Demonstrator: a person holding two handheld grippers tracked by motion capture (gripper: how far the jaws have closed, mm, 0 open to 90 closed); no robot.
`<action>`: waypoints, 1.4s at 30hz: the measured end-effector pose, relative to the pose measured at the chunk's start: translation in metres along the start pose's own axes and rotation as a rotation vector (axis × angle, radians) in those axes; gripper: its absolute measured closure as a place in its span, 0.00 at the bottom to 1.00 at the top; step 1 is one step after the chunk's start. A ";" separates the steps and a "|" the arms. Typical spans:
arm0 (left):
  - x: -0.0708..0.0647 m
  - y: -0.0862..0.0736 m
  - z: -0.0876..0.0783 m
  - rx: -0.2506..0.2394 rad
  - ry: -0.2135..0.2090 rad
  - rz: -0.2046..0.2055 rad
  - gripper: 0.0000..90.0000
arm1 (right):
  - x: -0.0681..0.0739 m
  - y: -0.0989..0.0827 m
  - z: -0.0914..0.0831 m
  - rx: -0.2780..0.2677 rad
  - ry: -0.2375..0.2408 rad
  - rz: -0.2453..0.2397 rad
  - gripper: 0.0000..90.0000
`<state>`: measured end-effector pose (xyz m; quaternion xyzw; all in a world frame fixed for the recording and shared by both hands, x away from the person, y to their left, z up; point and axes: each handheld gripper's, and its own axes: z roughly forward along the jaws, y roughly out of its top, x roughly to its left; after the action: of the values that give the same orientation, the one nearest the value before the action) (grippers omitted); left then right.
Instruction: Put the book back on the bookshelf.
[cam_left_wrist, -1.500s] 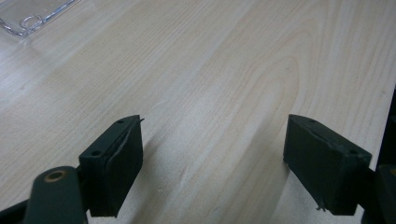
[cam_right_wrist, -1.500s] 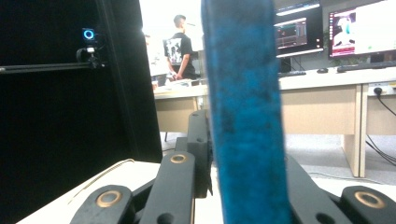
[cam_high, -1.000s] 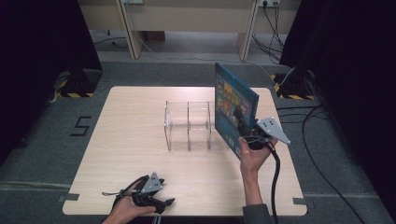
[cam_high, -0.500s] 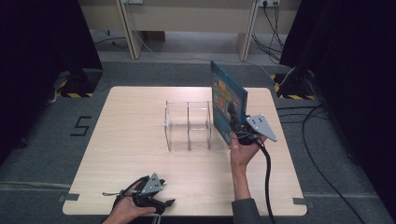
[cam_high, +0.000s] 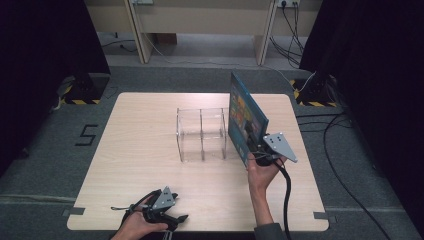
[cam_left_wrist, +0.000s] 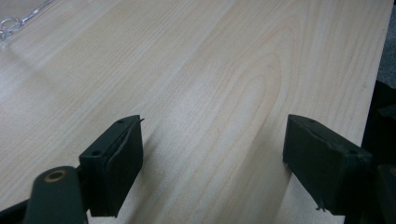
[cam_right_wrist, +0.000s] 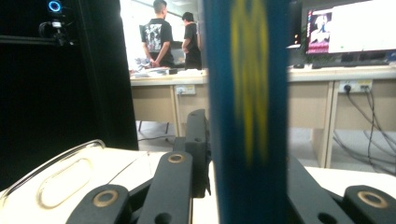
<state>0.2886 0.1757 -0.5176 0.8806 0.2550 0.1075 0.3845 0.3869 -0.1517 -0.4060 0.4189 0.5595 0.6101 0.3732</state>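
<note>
— Where was the flat blue picture book (cam_high: 246, 120)?
— Upright beside the clear plastic divided box (cam_high: 201, 134), clamped in the right gripper (cam_high: 256, 155).
— And the left gripper (cam_high: 172, 221)?
— Jaws apart on the pale wooden table (cam_high: 140, 150).

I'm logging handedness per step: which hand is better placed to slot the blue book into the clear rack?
Right: the right gripper already clamps the book upright beside the rack; the left gripper sits open, far off.

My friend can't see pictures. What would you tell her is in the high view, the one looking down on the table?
A person's right gripper holds a blue book upright beside a clear plastic rack in the middle of a light wooden table. The left gripper rests open at the table's near edge, holding nothing.
</note>
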 end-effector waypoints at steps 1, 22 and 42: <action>0.000 0.000 0.000 -0.001 0.000 0.001 0.22 | -0.001 -0.001 -0.003 -0.002 -0.004 0.005 0.88; 0.000 0.000 0.001 -0.001 -0.009 -0.002 0.22 | -0.012 -0.010 -0.018 0.017 -0.010 0.030 0.81; -0.001 0.000 0.002 -0.002 -0.012 -0.001 0.21 | -0.018 -0.036 -0.057 0.097 0.029 0.040 0.76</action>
<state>0.2886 0.1747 -0.5190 0.8808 0.2529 0.1023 0.3870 0.3405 -0.1856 -0.4449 0.4391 0.5852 0.5955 0.3319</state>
